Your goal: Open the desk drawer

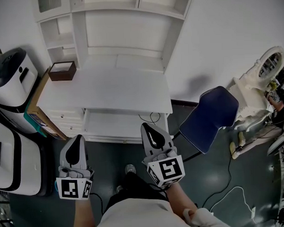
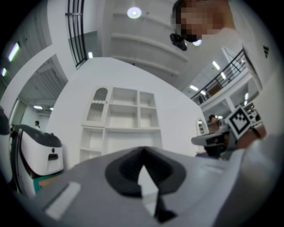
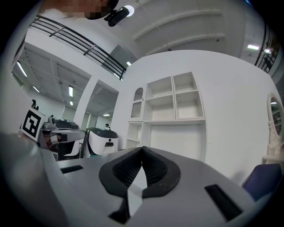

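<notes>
The white desk (image 1: pixel 103 91) with a shelf hutch stands in front of me in the head view. Under its top a wide drawer (image 1: pixel 115 127) sticks out toward me, its pale inside showing. My right gripper (image 1: pixel 148 128) is shut and empty, its tip just at the drawer's front edge near the right end. My left gripper (image 1: pixel 78 138) is also shut and empty, by the small side drawers (image 1: pixel 67 122) at the desk's left. The left gripper (image 2: pixel 143 151) and right gripper (image 3: pixel 143 150) views each show pads meeting at the tip, with the hutch shelves beyond.
A brown box (image 1: pixel 62 71) sits on the desktop's left. White and black machines (image 1: pixel 11 76) and a cardboard box (image 1: pixel 37 113) crowd the left side. A blue chair (image 1: pixel 210 116) and white ornate furniture (image 1: pixel 262 79) stand at the right. A cable (image 1: pixel 230 191) lies on the floor.
</notes>
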Available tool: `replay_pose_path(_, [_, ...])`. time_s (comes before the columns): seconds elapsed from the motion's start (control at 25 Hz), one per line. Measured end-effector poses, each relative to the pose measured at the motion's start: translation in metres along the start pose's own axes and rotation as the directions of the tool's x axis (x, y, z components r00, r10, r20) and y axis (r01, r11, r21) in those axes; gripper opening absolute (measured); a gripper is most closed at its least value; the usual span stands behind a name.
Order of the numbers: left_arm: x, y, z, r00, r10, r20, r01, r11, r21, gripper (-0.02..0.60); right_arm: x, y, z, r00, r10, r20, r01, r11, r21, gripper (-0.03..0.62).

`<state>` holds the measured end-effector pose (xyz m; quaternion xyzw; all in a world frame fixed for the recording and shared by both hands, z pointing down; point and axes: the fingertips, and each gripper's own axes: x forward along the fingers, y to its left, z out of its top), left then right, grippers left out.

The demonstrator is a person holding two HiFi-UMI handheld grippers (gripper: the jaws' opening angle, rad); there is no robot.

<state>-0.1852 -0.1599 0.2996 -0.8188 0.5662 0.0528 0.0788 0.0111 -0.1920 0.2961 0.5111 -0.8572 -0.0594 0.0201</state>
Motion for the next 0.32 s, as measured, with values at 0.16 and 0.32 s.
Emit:
replay_pose_path(0.16, [-0.0047,0.0019,0.0009,1.0,0.01,-0.002,-0.01,1.0,0.004,0.006,-0.0026,0.0022,0.0012,1.0,-0.003,0.004,0.003,1.0,0.0,0.002])
replay_pose_path(0.32, [-0.0104,0.0056,0.0022,1.0,0.02,0.002,-0.02,1.0,-0.003,0.006,-0.0056,0.0067,0.0028,1.0,-0.005,0.004,0.005,1.0,-0.007,0.002])
